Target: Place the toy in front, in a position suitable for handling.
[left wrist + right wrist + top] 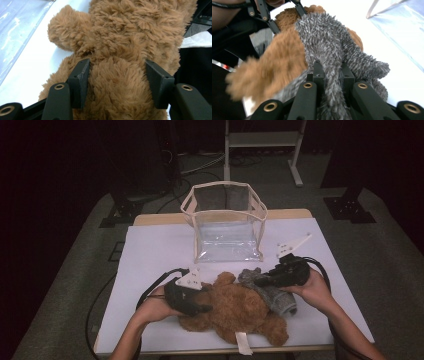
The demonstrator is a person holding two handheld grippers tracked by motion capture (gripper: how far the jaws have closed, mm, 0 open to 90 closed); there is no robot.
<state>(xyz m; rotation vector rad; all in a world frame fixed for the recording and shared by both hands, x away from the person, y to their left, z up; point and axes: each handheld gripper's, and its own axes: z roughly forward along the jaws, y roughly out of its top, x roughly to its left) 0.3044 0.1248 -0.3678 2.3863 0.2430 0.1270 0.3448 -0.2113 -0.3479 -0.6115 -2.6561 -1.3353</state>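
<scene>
You have no readable text here: the white tag (243, 343) on the teddy bear (235, 310) looks blank

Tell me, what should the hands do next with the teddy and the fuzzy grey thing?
Probably lift both toward the clear bag. The left gripper has its jaws pressed around the brown teddy bear, and the right gripper is shut on the grey plush. The bag stands open just behind them.
</scene>
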